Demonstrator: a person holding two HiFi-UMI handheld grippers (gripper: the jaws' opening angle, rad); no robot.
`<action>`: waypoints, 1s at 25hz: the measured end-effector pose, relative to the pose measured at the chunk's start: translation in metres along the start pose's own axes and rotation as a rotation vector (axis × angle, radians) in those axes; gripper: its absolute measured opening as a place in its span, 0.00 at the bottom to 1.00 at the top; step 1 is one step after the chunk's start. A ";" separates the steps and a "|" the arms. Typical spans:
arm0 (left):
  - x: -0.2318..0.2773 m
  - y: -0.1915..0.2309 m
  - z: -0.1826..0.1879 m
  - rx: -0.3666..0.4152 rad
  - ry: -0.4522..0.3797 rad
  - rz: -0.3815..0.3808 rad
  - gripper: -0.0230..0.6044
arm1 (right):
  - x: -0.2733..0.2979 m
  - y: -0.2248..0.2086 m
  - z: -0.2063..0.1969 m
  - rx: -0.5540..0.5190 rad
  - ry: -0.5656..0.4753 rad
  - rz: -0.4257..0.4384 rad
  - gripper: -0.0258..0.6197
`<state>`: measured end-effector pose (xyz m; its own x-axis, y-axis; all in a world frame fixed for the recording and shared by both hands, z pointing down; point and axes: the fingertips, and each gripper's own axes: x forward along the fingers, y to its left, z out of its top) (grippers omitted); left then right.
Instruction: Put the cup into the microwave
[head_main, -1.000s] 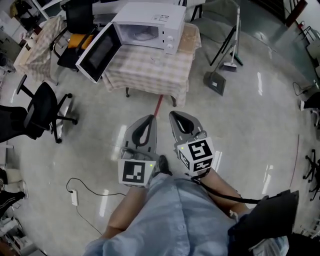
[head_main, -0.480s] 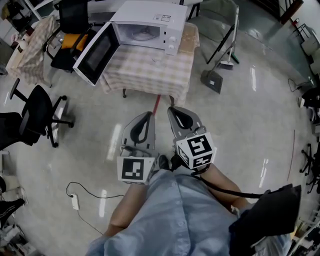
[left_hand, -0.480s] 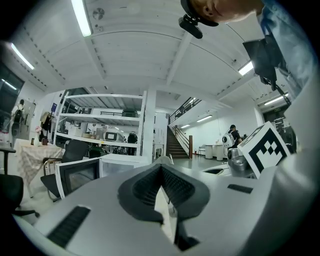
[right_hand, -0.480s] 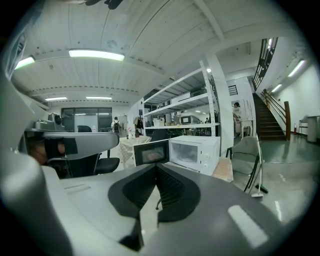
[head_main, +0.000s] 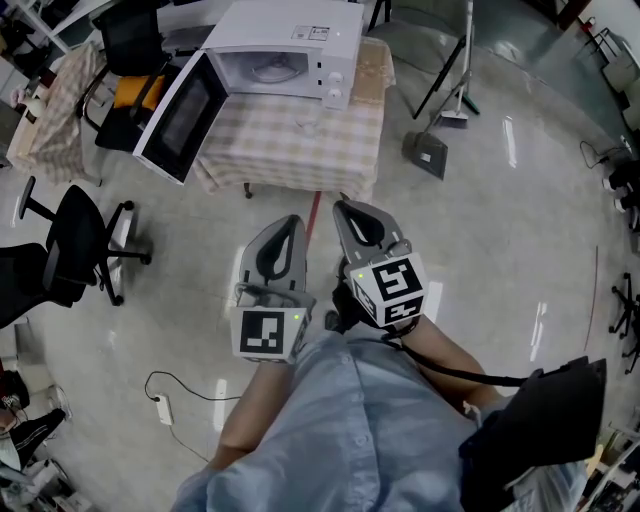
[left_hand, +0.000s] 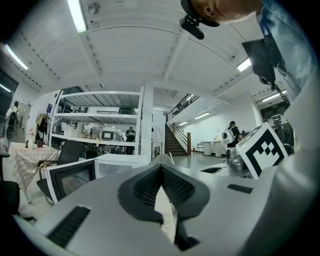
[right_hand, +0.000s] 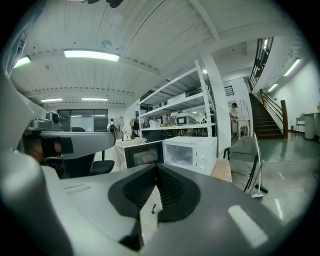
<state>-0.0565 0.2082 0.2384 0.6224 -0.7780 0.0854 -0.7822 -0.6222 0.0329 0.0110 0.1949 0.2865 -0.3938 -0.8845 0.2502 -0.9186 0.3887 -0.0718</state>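
A white microwave (head_main: 290, 55) stands on a table with a checked cloth (head_main: 290, 145), its door (head_main: 175, 120) swung wide open to the left. A small clear thing (head_main: 310, 123) on the cloth in front of it may be the cup; it is too small to tell. My left gripper (head_main: 292, 225) and right gripper (head_main: 347, 210) are side by side over the floor, well short of the table. Both are shut and empty. The left gripper view shows shut jaws (left_hand: 161, 167) with the microwave (left_hand: 120, 165) beyond. In the right gripper view, the shut jaws (right_hand: 156, 167) point at the microwave (right_hand: 192, 152).
A black office chair (head_main: 70, 250) stands on the left. A dustpan and broom (head_main: 430, 150) lean right of the table. A power strip with its cable (head_main: 165, 410) lies on the floor at lower left. A second cloth-covered table (head_main: 50, 100) and a chair (head_main: 130, 60) stand at far left.
Both grippers have moved forward toward the table, still shut and side by side. The table and microwave have slid left in the head view.
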 end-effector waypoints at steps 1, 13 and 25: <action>0.007 0.002 -0.001 0.004 0.002 0.001 0.04 | 0.006 -0.005 0.000 0.005 0.001 0.000 0.04; 0.103 0.034 0.000 0.019 0.078 0.015 0.04 | 0.076 -0.077 0.010 0.049 0.008 -0.005 0.04; 0.191 0.044 0.012 0.033 0.069 -0.003 0.04 | 0.129 -0.144 0.019 0.047 0.031 0.003 0.04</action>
<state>0.0281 0.0313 0.2447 0.6206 -0.7689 0.1539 -0.7783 -0.6279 0.0009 0.0917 0.0202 0.3105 -0.3957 -0.8748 0.2794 -0.9184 0.3778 -0.1178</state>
